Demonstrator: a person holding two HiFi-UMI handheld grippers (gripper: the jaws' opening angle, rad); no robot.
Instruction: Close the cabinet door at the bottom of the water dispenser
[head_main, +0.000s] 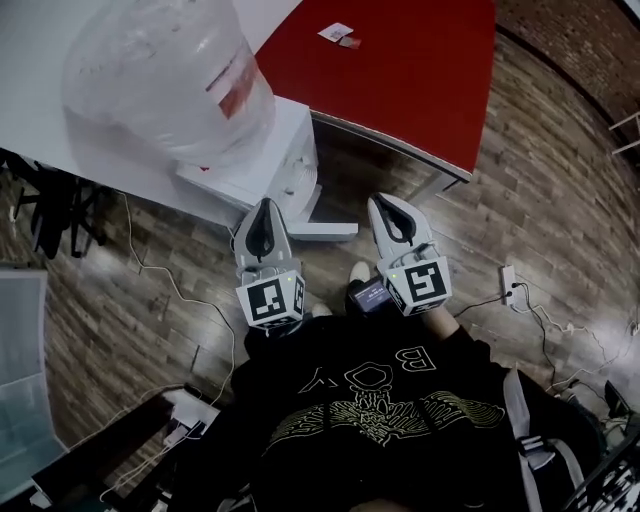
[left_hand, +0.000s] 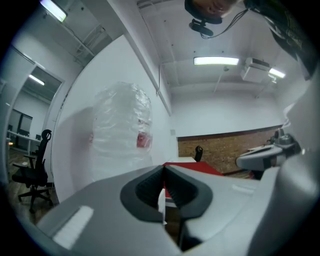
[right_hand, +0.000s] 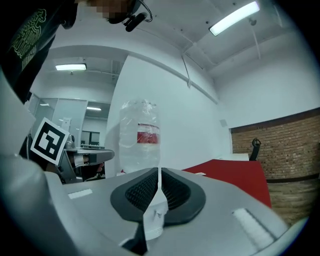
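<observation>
**Head view:** a boxy white water dispenser, topped by a clear, crinkled plastic bottle, stands on a wood-plank floor. Its cabinet door, a thin flat white panel, juts out from the base. It shows between the smooth grey left tongs and right tongs. A glossy red tabletop lies beside the dispenser.

**Left gripper view:** the ribbed black pads meet at their tips, closed on nothing. The bottle rises ahead.

**Right gripper view:** the ribbed pads are pressed together and empty. The bottle stands straight ahead.
</observation>
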